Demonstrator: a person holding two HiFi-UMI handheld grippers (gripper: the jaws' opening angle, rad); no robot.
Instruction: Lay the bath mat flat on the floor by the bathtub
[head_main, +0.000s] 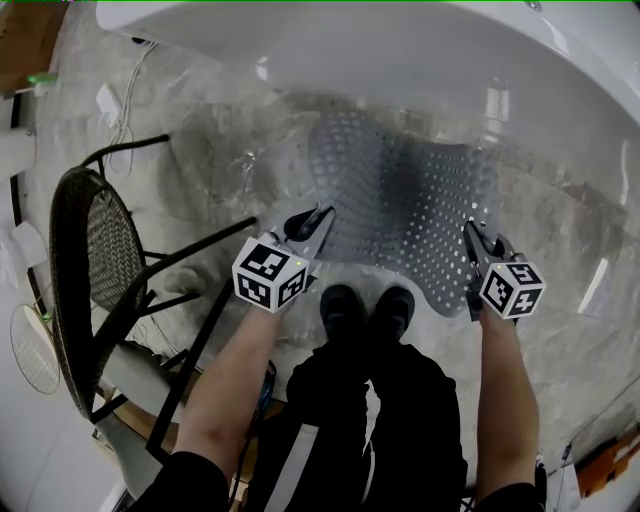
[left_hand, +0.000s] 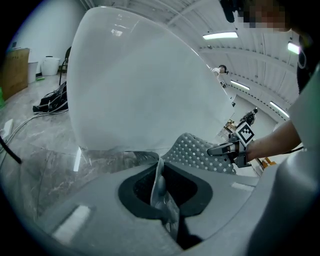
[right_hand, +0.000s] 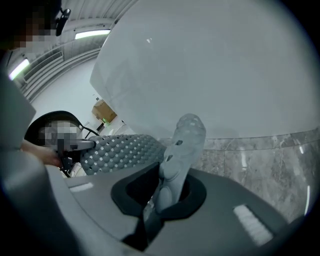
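Grey bath mat (head_main: 410, 215) | left tool (head_main: 322, 216), right tool (head_main: 468, 233) clamped on its near corners | bathtub (head_main: 350, 40) ahead | wicker chair (head_main: 90, 260) left

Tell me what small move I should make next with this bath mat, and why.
Probably lower both grippers toward the floor to ease the near edge down. The left gripper and right gripper each pinch a near corner of the bath mat, which looks buckled beside the bathtub rather than lying flat.
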